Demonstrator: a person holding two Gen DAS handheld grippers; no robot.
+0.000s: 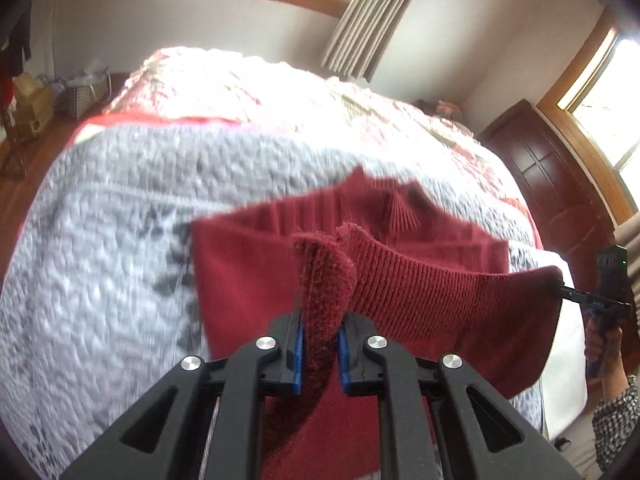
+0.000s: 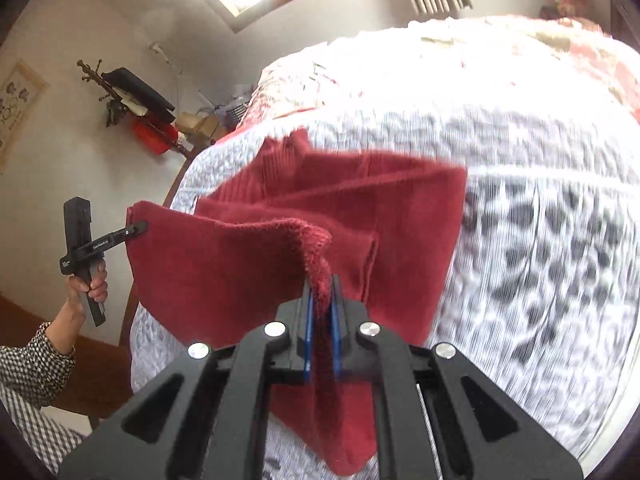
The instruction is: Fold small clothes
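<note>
A dark red knitted sweater [image 1: 384, 216] lies partly on the quilted bed, its near edge lifted off the quilt. My left gripper [image 1: 321, 340] is shut on a ribbed edge of the sweater, which sticks up between the blue pads [image 1: 298, 354]. My right gripper [image 2: 322, 320] is shut on another part of that same edge. The sweater [image 2: 280, 216] hangs stretched between the two grippers. In the left wrist view my right gripper [image 1: 560, 286] shows at the far right, its tips buried in the cloth. In the right wrist view my left gripper [image 2: 138, 229] shows at the left, held by a hand [image 2: 94, 284].
The bed [image 1: 120, 208] carries a white and grey quilt, with a red patterned cover [image 1: 280, 92] farther back. A dark wooden cabinet [image 1: 548, 184] stands at the right, a curtain [image 1: 372, 12] by the window. Bags and boxes [image 1: 52, 96] crowd the floor at the left.
</note>
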